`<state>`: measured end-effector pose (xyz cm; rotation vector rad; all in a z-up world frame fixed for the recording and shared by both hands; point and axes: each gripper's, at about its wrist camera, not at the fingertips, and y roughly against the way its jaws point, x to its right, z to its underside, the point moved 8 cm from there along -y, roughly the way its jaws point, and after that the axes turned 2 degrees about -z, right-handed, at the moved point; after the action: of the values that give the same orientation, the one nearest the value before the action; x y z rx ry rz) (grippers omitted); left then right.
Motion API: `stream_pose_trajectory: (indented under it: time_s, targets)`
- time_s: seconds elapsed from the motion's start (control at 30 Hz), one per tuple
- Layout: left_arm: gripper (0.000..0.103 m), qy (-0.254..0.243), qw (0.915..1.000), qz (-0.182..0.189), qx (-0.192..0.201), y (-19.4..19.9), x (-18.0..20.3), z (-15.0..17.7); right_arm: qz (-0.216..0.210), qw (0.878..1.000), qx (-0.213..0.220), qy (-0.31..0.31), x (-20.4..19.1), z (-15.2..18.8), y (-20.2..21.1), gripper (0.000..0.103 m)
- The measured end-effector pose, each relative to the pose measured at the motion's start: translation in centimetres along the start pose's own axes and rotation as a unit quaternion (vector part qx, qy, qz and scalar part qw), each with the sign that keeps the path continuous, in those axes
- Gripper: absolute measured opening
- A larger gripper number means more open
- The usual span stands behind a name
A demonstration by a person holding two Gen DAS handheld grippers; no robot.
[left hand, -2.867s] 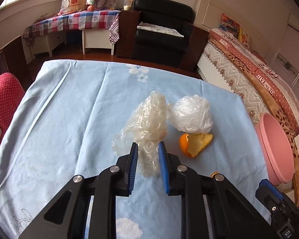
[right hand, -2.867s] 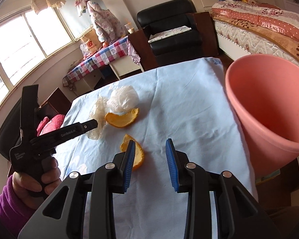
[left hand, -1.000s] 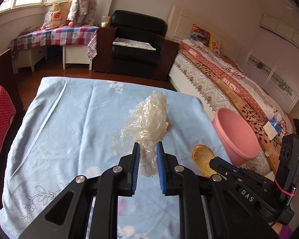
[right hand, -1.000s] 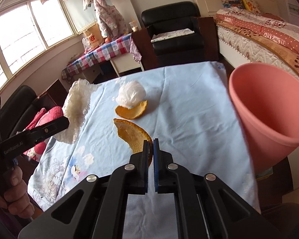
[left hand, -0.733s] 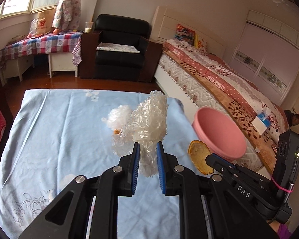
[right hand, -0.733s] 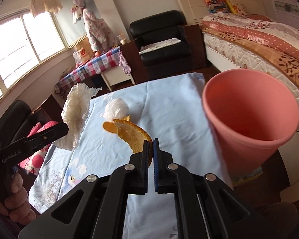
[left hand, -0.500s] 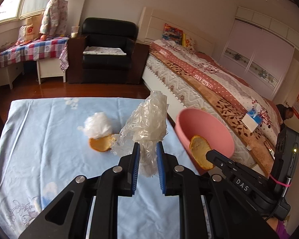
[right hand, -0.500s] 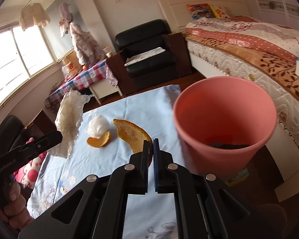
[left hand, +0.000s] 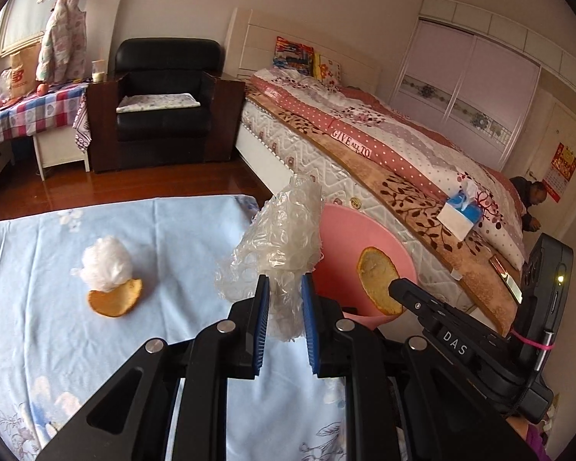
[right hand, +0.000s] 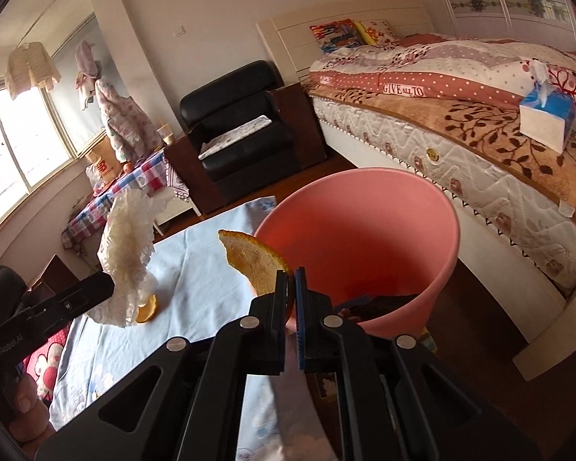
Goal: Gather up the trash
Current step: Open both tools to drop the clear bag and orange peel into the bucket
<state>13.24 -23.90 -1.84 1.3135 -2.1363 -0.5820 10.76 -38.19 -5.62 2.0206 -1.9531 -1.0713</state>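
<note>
My left gripper [left hand: 284, 299] is shut on a crumpled piece of clear bubble wrap [left hand: 284, 238], held up over the blue cloth near the pink bin [left hand: 368, 230]. My right gripper [right hand: 291, 288] is shut on an orange peel [right hand: 251, 259] at the near rim of the pink bin [right hand: 368, 230], which holds dark scraps at its bottom. In the left wrist view that peel [left hand: 378, 282] hangs in front of the bin's mouth. A second orange peel [left hand: 113, 299] and a white plastic ball [left hand: 105, 265] lie together on the cloth.
The table wears a light blue flowered cloth [left hand: 57, 345]. A bed [left hand: 403, 161] with a tissue box [left hand: 460, 215] runs right behind the bin. A black armchair [left hand: 161, 100] and a checked side table [left hand: 23, 111] stand farther back on the wooden floor.
Both grippers have swung right toward the bin, each keeping its load. The peel now sits in front of the bin's mouth, and the white ball and second peel have slid left.
</note>
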Motion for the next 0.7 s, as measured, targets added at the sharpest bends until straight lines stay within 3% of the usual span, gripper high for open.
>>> stream_pose_trajectory:
  time_s: [0.7]
  targets:
    - [0.016, -0.032, 0.9974, -0.001, -0.065, -8.9, 5.1, 1.7, 0.042, 0.999, 0.001, -0.013, 5.2, -1.4, -2.1, 0.005]
